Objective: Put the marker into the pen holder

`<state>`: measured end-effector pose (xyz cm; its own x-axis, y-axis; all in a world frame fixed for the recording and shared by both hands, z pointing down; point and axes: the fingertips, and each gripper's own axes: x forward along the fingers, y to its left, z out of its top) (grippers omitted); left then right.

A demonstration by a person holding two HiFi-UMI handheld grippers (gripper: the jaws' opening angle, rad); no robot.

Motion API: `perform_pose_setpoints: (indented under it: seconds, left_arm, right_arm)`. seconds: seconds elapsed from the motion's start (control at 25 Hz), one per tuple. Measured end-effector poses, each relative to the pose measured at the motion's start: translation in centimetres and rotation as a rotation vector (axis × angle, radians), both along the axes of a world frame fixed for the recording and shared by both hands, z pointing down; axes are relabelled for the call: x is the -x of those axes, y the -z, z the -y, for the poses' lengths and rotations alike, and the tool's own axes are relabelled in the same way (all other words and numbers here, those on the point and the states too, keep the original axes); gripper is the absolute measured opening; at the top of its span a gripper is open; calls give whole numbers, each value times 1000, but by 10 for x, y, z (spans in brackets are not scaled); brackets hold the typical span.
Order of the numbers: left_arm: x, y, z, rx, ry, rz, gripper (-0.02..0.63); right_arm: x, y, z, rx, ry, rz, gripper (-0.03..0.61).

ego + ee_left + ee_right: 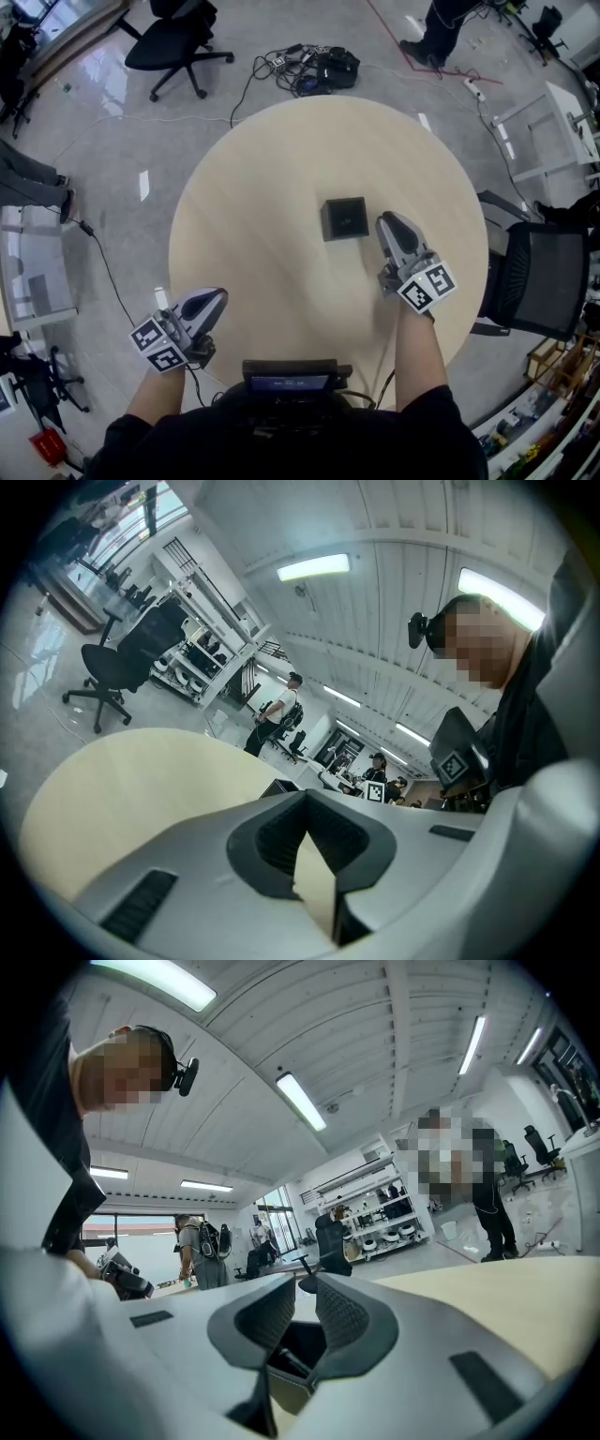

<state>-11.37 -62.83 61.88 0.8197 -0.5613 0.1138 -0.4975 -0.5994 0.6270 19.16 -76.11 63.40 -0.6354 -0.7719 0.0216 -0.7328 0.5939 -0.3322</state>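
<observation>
The black square pen holder [345,218] stands near the middle of the round table [262,187]. My right gripper [386,221] lies just right of it, jaws slightly apart with nothing between them. In the right gripper view the pen holder [302,1340] shows close behind the right gripper [306,1288], with a dark slim shape inside that may be the marker. No marker lies on the tabletop. My left gripper [220,293] rests at the table's front left edge, shut and empty. The left gripper [305,797] points across the table toward the pen holder [276,787].
A black mesh chair [539,281] stands close to the table's right side. Another office chair [173,42] and a bundle of cables [319,67] sit on the floor beyond the table. People stand in the background of both gripper views.
</observation>
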Motion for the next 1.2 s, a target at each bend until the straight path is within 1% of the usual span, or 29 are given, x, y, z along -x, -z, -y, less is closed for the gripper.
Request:
perform_pose_setpoints:
  seconds: [0.16, 0.36, 0.44, 0.52, 0.68, 0.72, 0.76, 0.8, 0.96, 1.08, 1.2]
  left_arm:
    - [2, 17, -4, -27, -6, -14, -6]
    - [14, 60, -11, -106, -25, -42, -6]
    - [19, 81, -13, -151, -40, -49, -6]
    - [24, 100, -21, -192, -60, -51, -6]
    - [23, 133, -44, -271, -103, -59, -6]
    - [20, 141, -50, -292, -109, -57, -6]
    - [18, 148, -57, -309, -112, -54, -6]
    - [15, 155, -65, -326, -111, -52, -6]
    - [-6, 182, -104, -392, -97, -32, -6]
    - [-32, 199, -144, -408, -59, -19, -6]
    - [-62, 205, -190, -405, -27, -24, -6]
  right_arm:
    - [-13, 44, -14, -42, -31, 23, 55]
    - [-22, 119, -55, -93, -58, 53, 55]
    - [-24, 150, -80, -108, -81, 55, 55]
    - [-23, 173, -111, -111, -99, 35, 55]
    - [-27, 205, -180, -103, -120, 14, 54]
    - [-31, 211, -197, -104, -126, 9, 54]
    - [-34, 215, -213, -105, -130, 3, 38]
    - [-38, 218, -228, -105, -133, -3, 9]
    - [-60, 226, -277, -103, -118, -2, 3]
    - [-85, 224, -314, -74, -83, 8, 3]
    - [-107, 219, -353, -48, -32, -24, 3]
